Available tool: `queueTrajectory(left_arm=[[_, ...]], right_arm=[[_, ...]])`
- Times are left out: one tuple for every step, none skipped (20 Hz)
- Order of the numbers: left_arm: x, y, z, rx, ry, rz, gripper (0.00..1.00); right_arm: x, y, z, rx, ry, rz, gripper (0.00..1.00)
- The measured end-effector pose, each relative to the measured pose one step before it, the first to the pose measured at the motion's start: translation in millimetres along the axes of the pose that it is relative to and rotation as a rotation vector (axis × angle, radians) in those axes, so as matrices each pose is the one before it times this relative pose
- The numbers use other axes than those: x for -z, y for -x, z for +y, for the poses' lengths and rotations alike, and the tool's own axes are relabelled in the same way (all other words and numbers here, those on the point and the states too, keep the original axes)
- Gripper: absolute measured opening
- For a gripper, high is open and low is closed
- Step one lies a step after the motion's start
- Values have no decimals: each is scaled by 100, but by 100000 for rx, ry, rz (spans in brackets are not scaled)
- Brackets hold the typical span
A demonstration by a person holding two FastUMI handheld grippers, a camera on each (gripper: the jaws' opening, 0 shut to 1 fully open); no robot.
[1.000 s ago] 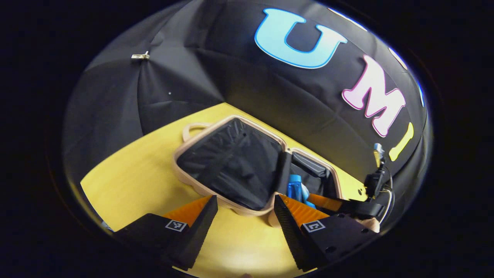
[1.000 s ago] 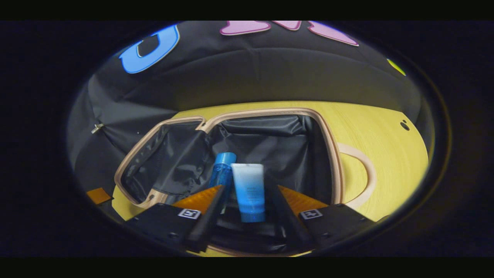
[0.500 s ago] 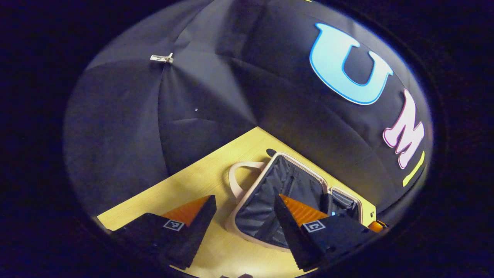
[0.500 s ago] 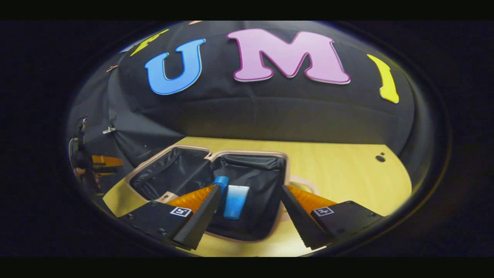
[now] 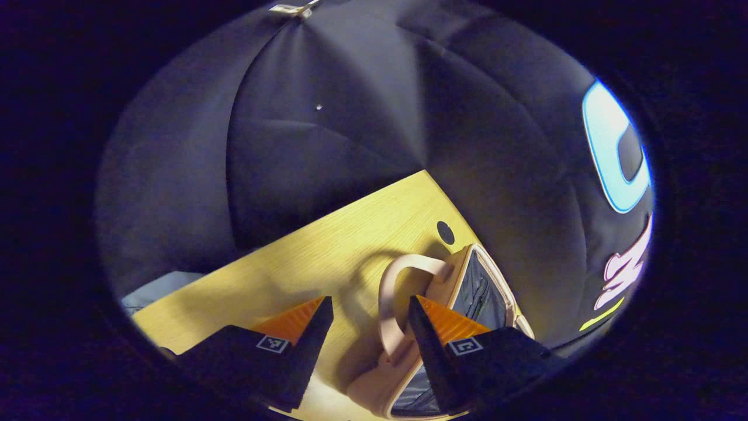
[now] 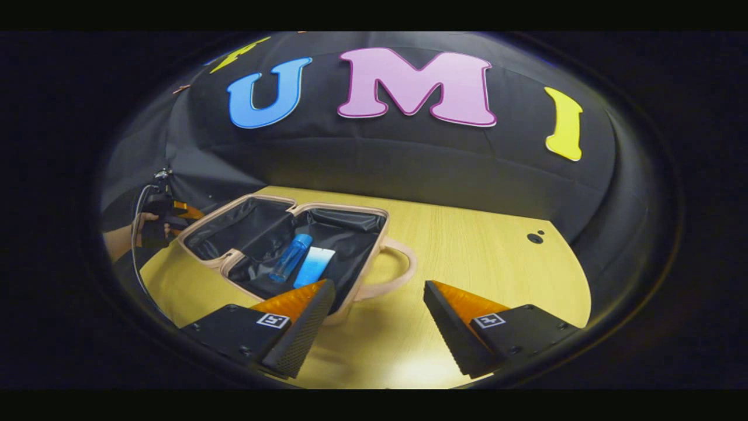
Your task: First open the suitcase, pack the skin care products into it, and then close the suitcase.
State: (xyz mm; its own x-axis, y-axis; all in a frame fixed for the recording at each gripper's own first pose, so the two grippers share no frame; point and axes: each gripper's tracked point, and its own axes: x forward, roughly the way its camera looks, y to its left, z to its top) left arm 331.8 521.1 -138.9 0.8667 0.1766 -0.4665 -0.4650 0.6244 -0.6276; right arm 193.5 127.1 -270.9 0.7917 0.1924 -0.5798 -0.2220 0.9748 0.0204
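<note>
Right gripper view has the suitcase [image 6: 327,234] lying open flat on the table [image 6: 485,263], at the left and a little farther off than the right gripper [image 6: 380,318], whose jaws stand wide apart over bare wood and hold nothing. A blue bottle [image 6: 290,258] and a tube [image 6: 314,266] lie side by side in the right half, both long axes running near-to-far; the bottle's cap points to the far side. Packing looks finished, so closing the case is the step in hand.

In the left gripper view, the left gripper [image 5: 369,333] has its jaws spread and empty, just short of the handle [image 5: 392,304] of the left half. Its right finger overlaps that half's rim; whether they touch cannot be told. The next move probably calls for catching the left half and swinging it over about the hinge, which runs near-to-far between the halves.
</note>
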Motion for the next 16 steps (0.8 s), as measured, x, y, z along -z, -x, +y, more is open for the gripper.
queueTrajectory(left_arm=[[343, -1319, -113, 1354, 1970, 1981, 83], [87, -503, -438, 1238, 1363, 801, 75], [-53, -348, -232, -509, 515, -146, 64], [-271, -150, 211, -2674, -727, -1895, 44], [-248, 358, -242, -1048, -1069, -710, 28], [-226, 1036, -603, -542, -2032, -470, 12], [202, 183, -369, -748, -3366, 48, 16], [-382, 878, -546, -1450, -4645, -1022, 13], [-887, 957, -574, -1098, -5056, -2537, 13], [-821, 1100, -759, -330, -3547, -2427, 11], [-856, 1639, -1163, 291, -2998, -2043, 10], [-1183, 2117, -1782, 1156, -2202, -2020, 9], [-902, 2222, -2226, 2542, -1918, -1799, 9], [-1089, 2024, -2415, 3367, -3333, -1515, 12], [-527, 2139, -2820, 3217, -5007, -184, 8], [-594, 1582, -2669, 2086, -5419, -205, 6]], right_arm=[[365, 434, 26, -179, -593, 728, 97], [274, 302, -101, 239, -99, 925, 97], [229, 346, -143, 264, 386, 915, 97], [99, 406, -135, -23, 461, 475, 97], [-18, 377, -115, 100, 229, 313, 89], [-171, 374, -60, -36, 329, 112, 97], [-412, 355, -170, 229, 30, -370, 97], [-568, 360, -240, -82, -300, -575, 97], [-671, 332, -150, 125, -178, -799, 97], [-967, 318, -302, 498, -367, -822, 97], [-959, 433, -203, -25, -1262, -1153, 97], [-857, 346, -116, -182, -1883, -1291, 97], [-923, 481, -247, -293, -1825, -1286, 97], [-827, 524, -183, -212, -1489, -1479, 97], [-888, 359, -101, -592, -1115, -1951, 97], [-750, 215, -45, -440, -1024, -1903, 97]])
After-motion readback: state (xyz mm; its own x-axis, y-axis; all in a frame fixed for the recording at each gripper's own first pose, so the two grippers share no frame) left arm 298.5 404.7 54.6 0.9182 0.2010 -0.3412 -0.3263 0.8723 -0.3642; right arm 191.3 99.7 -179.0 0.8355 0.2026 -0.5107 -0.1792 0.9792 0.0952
